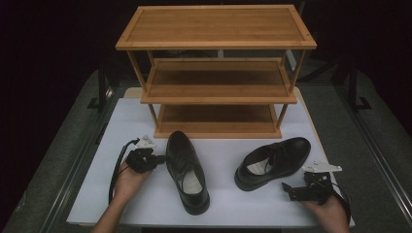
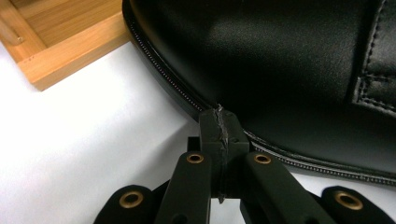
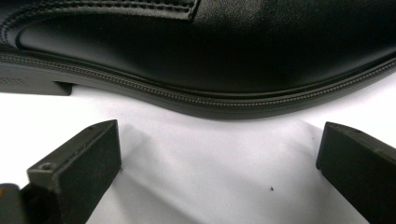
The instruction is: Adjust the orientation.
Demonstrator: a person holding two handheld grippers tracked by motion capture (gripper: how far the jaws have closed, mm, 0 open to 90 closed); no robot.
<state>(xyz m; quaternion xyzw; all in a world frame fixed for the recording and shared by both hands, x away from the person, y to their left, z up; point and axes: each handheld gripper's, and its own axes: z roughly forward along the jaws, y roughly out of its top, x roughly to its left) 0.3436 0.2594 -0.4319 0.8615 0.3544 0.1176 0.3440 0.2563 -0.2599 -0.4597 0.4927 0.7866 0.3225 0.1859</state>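
Two black leather shoes lie on the white table top (image 1: 223, 204). The left shoe (image 1: 186, 170) points its toe toward the rack, heel toward me. The right shoe (image 1: 274, 161) lies at an angle, toe to the upper right. My left gripper (image 1: 158, 158) is held in a hand just left of the left shoe; its jaws are pressed together with nothing between them, tips touching the shoe's welt (image 2: 187, 95). My right gripper (image 1: 286, 190) sits by the right shoe's sole edge (image 3: 196, 100), jaws spread wide over bare table, a short gap from the shoe.
A three-shelf wooden rack (image 1: 216, 73) stands at the back of the table, all shelves bare; its bottom corner (image 2: 56, 51) is close to the left shoe's toe. Dark floor and black frame rails flank the table.
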